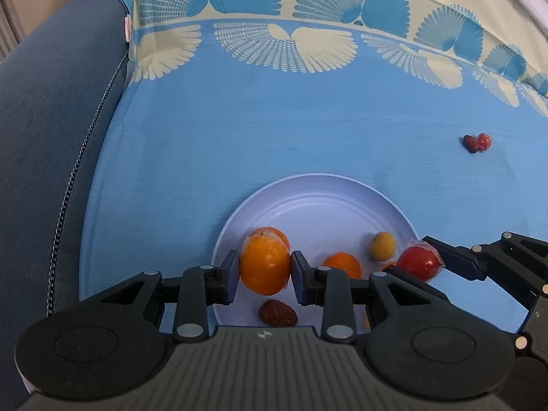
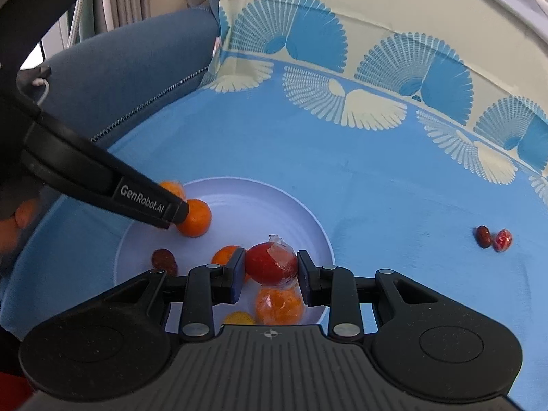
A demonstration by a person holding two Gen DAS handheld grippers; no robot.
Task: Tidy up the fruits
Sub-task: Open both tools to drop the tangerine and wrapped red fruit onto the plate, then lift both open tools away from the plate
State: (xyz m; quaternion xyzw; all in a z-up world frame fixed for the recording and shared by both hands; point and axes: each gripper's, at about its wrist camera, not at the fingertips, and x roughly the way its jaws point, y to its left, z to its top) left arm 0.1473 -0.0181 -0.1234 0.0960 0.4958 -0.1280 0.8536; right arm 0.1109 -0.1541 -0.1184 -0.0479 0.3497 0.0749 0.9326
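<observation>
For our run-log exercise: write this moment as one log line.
left hand-held gripper: shut on orange fruit | right hand-held gripper: shut on wrapped red fruit | both over white plate | two red pieces on cloth

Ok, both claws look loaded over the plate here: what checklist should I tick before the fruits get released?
1. Left claw clamped on the orange fruit: ok.
2. Right claw clamped on the wrapped red fruit: ok.
3. Both fruits over the white plate: ok.
4. Bare plate directly beneath each fruit: cannot tell; other fruits lie close below.
5. All fruit gathered: not ok; two small red fruits lie on the blue cloth.
</observation>
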